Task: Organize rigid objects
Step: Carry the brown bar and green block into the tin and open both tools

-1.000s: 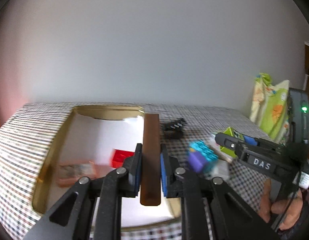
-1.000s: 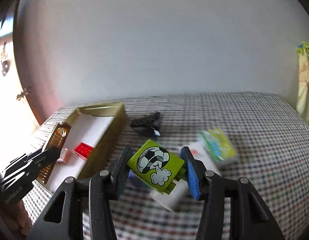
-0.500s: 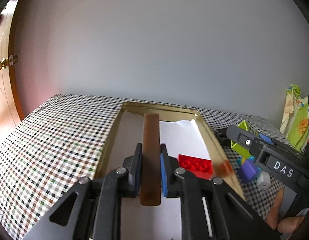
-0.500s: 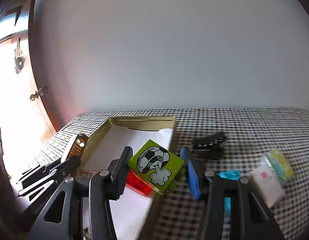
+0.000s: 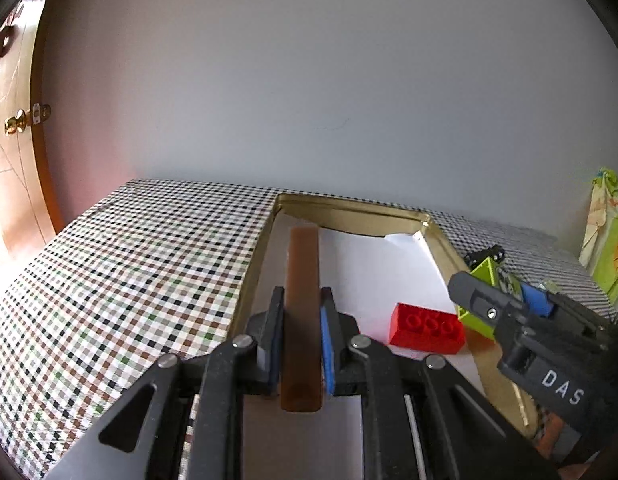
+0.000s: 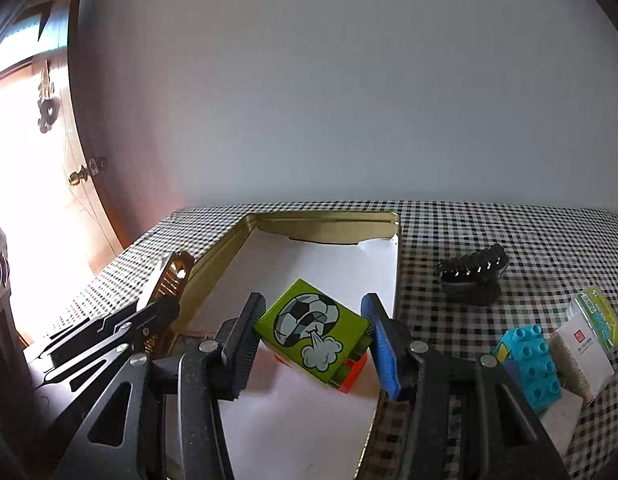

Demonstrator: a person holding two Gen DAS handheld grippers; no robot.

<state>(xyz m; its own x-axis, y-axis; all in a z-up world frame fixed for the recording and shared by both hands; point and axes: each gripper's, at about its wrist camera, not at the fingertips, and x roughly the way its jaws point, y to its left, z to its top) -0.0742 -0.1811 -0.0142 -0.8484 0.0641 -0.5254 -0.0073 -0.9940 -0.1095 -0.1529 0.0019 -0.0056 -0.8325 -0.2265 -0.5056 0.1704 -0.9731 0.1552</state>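
My left gripper [image 5: 301,340] is shut on a long brown comb [image 5: 303,300], seen edge-on, held over the left part of a gold tin tray [image 5: 349,206] lined with white paper. A red brick [image 5: 427,328] lies in the tray. My right gripper [image 6: 313,328] is shut on a green block with a football picture [image 6: 313,330], held over the tray [image 6: 321,220] near its right wall; the red brick [image 6: 351,378] peeks out beneath it. The right gripper [image 5: 505,300] shows in the left wrist view, the left gripper [image 6: 165,300] with the comb [image 6: 173,274] in the right wrist view.
On the checked tablecloth [image 6: 529,240] right of the tray lie a black hair claw [image 6: 473,272], a turquoise brick [image 6: 529,360], a white box [image 6: 581,352] and a green packet [image 6: 601,316]. A wall stands behind, a door [image 5: 13,160] at the left, a colourful bag [image 5: 607,240] at the right.
Both grippers have swung left from the loose objects to over the tray, each keeping its object. The comb now hangs over the tray's left part, the green block near its right wall.
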